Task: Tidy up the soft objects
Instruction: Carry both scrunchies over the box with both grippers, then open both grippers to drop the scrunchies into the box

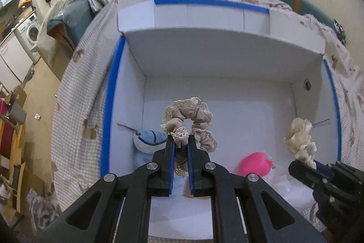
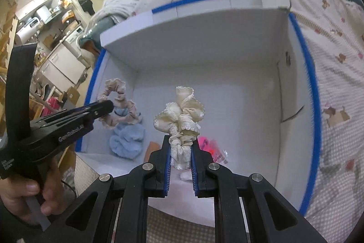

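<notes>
A white box (image 1: 227, 60) (image 2: 204, 42) with blue-taped rims lies open on a bed. My left gripper (image 1: 181, 137) (image 2: 109, 106) is shut on a beige lace-edged scrunchie (image 1: 191, 117) (image 2: 120, 104) and holds it over the box's left side. My right gripper (image 2: 181, 140) (image 1: 304, 162) is shut on a cream ruffled scrunchie (image 2: 182, 115) (image 1: 299, 136) and holds it over the box's right side. On the box floor lie a light blue plush item (image 1: 147, 140) (image 2: 127, 138) and a pink object (image 1: 254, 163) (image 2: 207, 142) by clear wrapping.
The box's far flap (image 1: 220, 13) stands up toward the pillows. A patterned bedspread (image 2: 336, 74) surrounds the box. A hand (image 2: 27, 195) grips the left tool's handle. Beyond the bed's left edge stand a washing machine (image 1: 31, 32), cabinets and cardboard boxes on the floor.
</notes>
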`<state>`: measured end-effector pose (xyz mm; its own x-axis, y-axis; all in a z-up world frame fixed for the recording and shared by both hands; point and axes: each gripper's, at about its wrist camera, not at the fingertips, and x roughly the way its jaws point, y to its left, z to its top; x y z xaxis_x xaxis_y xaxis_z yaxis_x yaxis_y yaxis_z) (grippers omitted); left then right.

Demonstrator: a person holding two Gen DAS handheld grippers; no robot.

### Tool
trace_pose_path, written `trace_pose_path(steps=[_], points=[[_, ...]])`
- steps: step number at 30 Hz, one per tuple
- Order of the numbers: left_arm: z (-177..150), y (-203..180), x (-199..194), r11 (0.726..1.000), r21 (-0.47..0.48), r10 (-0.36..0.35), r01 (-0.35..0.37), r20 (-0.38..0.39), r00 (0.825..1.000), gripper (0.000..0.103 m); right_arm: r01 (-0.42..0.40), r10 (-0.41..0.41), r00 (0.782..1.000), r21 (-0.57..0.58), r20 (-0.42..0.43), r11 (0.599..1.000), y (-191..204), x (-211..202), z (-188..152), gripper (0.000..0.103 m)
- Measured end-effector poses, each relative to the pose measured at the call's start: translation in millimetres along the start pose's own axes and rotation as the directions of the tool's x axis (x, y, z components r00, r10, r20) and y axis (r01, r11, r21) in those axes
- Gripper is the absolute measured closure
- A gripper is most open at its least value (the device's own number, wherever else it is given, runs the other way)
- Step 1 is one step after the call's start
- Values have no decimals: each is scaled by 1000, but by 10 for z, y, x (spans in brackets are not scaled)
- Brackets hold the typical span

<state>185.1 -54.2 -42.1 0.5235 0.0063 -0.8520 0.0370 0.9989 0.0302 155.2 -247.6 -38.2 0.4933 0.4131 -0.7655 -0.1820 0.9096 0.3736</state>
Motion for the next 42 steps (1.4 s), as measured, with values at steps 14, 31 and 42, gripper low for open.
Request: trace_pose_path(steps=[14, 31, 42], points=[[-58, -133, 149, 999, 23, 42, -41, -34, 999, 93, -7, 12, 997, 55, -82, 998, -24, 199, -50, 84], [-113, 7, -311, 1000, 4, 17, -17, 59, 998, 38, -17, 18, 1000, 129, -11, 991, -133, -6, -50, 26], [-273, 278, -476, 999, -40, 33, -31, 37, 999, 37, 2, -4, 1000, 161, 16, 987, -164, -100, -76, 6]])
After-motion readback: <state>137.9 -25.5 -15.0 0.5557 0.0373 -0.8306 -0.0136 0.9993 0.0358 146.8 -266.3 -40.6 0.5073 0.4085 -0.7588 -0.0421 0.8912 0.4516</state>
